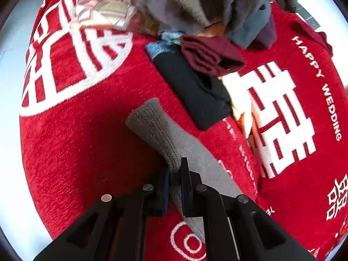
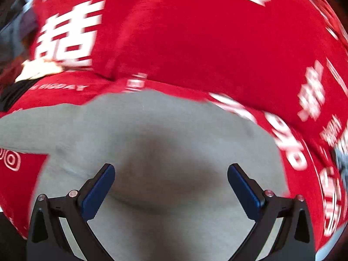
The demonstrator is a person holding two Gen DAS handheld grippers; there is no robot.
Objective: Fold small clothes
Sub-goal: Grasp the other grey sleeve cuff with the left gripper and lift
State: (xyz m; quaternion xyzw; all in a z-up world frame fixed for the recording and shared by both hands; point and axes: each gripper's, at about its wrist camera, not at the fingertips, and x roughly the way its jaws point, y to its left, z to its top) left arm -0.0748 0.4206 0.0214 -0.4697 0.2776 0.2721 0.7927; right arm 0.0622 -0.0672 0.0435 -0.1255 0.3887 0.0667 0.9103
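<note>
A grey knitted sock point(image 1: 158, 130) lies on a red cloth with white characters point(image 1: 82, 143). My left gripper point(image 1: 175, 171) is shut on the sock near its ribbed cuff, and the cuff end sticks out beyond the fingers. In the right wrist view the same grey sock point(image 2: 152, 126) spreads wide under my right gripper point(image 2: 170, 174), which is open with its blue pads point(image 2: 100, 187) wide apart just above the fabric. That view is blurred.
A folded black garment point(image 1: 195, 91) and a folded maroon one point(image 1: 208, 54) lie beyond the sock. A heap of mixed clothes point(image 1: 174, 4) sits at the far edge. The red cloth also fills the right wrist view point(image 2: 195, 43). White table edge point(image 1: 13, 50) shows at left.
</note>
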